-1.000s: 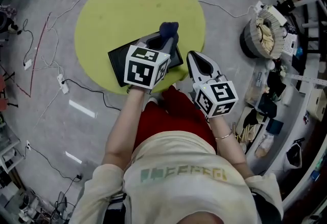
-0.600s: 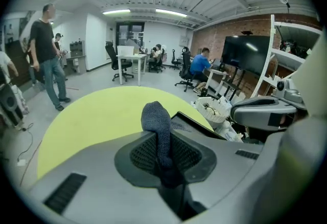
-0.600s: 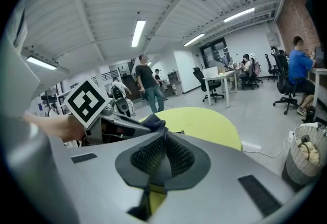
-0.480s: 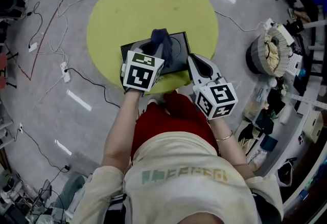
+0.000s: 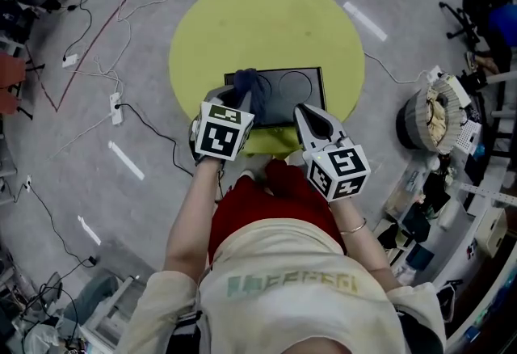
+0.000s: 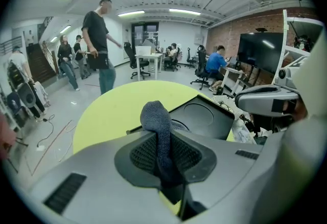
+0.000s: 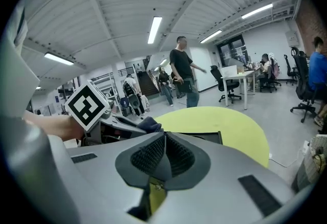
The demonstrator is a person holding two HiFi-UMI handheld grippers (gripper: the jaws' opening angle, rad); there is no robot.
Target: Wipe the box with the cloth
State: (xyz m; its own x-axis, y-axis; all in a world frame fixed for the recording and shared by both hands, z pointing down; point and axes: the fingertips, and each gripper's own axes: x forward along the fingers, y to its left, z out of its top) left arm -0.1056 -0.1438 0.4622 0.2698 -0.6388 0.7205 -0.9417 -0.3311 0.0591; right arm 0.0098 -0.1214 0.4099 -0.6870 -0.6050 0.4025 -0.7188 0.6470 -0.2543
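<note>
Cloth (image 6: 156,116) in left gripper (image 6: 164,147) over box (image 6: 205,116)

The box (image 5: 287,94) is a flat black case with two round shapes pressed into its lid. It lies level just ahead of the tool tips, its left end beneath the left gripper (image 5: 239,99) and its near edge just beyond the right gripper (image 5: 305,111). The cloth (image 6: 157,120) is a dark blue-grey knit rag pinched between the left gripper's jaws, a rounded wad of it standing up past the tips over the box's left end.
</note>
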